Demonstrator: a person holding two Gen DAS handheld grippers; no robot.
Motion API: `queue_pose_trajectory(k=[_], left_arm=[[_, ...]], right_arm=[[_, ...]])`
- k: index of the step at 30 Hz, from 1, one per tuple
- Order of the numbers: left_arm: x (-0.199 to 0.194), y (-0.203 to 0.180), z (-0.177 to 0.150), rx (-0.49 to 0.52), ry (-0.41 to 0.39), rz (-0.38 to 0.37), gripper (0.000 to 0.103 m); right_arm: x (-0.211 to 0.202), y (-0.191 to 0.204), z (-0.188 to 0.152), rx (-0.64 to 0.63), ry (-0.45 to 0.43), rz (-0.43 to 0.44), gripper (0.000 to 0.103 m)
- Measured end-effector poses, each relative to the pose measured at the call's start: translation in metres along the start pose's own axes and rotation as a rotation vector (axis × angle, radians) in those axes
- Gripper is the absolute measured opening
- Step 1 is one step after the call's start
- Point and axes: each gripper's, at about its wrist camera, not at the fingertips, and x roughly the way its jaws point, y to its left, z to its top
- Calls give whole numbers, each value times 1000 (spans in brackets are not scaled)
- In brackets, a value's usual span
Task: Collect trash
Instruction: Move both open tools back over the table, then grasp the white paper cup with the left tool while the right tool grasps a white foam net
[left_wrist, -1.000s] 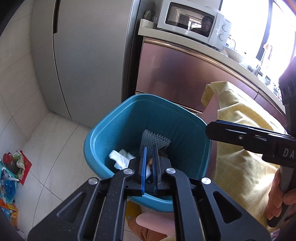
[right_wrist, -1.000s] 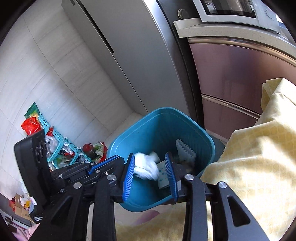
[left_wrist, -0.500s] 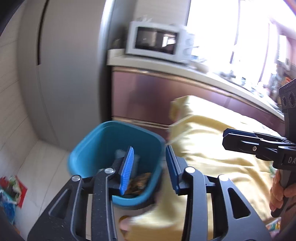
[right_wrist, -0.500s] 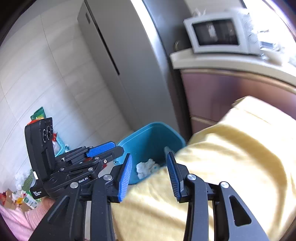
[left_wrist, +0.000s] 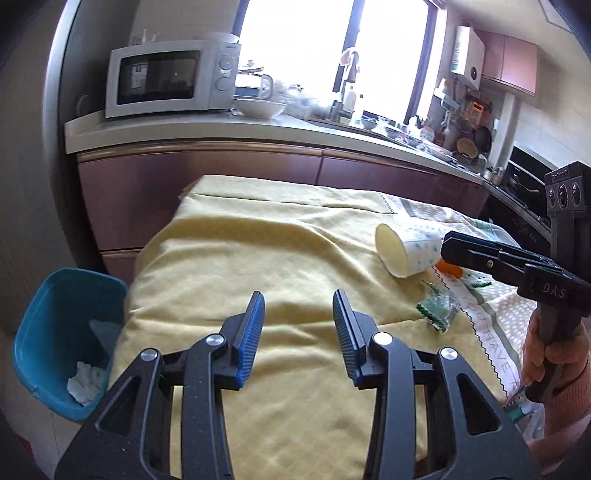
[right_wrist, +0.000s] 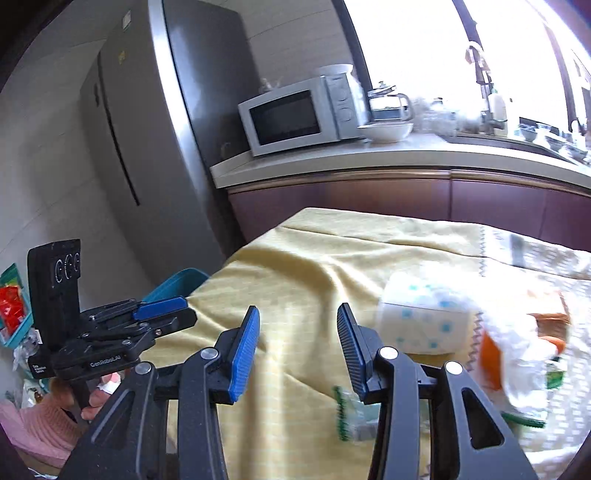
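Grippers hover over the yellow tablecloth (left_wrist: 229, 258). Left gripper (left_wrist: 298, 321) holds nothing, its jaws partly apart; right gripper (right_wrist: 297, 334) holds nothing either, its jaws just opening further. Only the left view shows tissue (left_wrist: 85, 380) inside the blue bin (left_wrist: 40, 332). A paper cup (left_wrist: 410, 251) and green wrapper (left_wrist: 437, 308) lie on the cloth.

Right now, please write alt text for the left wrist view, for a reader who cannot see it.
The open left gripper, holding nothing, points over a table under a yellow cloth. A paper cup lies on its side beside a small green wrapper, near the right gripper. A blue bin with white tissue stands at the left.
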Motion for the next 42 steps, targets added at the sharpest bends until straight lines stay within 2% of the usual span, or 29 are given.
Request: queue_pose_trajectory(k=[6, 11, 15, 17, 27, 30, 34, 36, 38, 42], left_arm=[[35, -49, 10, 66, 38, -92, 38], [61, -74, 21, 104, 71, -132, 38], [79, -86, 31, 121, 97, -153, 38], [88, -90, 35, 123, 113, -167, 39], [131, -102, 47, 101, 204, -215, 43], [141, -103, 50, 88, 223, -236, 42], [151, -103, 52, 59, 243, -263, 39], [155, -104, 51, 51, 254, -272, 26], [157, -104, 50, 46, 259, -273, 18], [157, -102, 50, 39, 253, -275, 8]], right_arm=[[-19, -56, -2, 80, -33, -128, 43], [-23, -87, -1, 123, -45, -201, 53], [-17, -113, 2, 189, -33, -213, 57], [-11, -124, 4, 226, -16, -192, 61], [15, -153, 4, 357, 34, -109, 61], [16, -159, 2, 392, 41, -76, 53], [15, -163, -3, 421, 41, -53, 36], [14, -164, -4, 423, 40, -44, 29], [14, -165, -5, 425, 39, -36, 17], [11, -163, -5, 418, 27, -20, 11]])
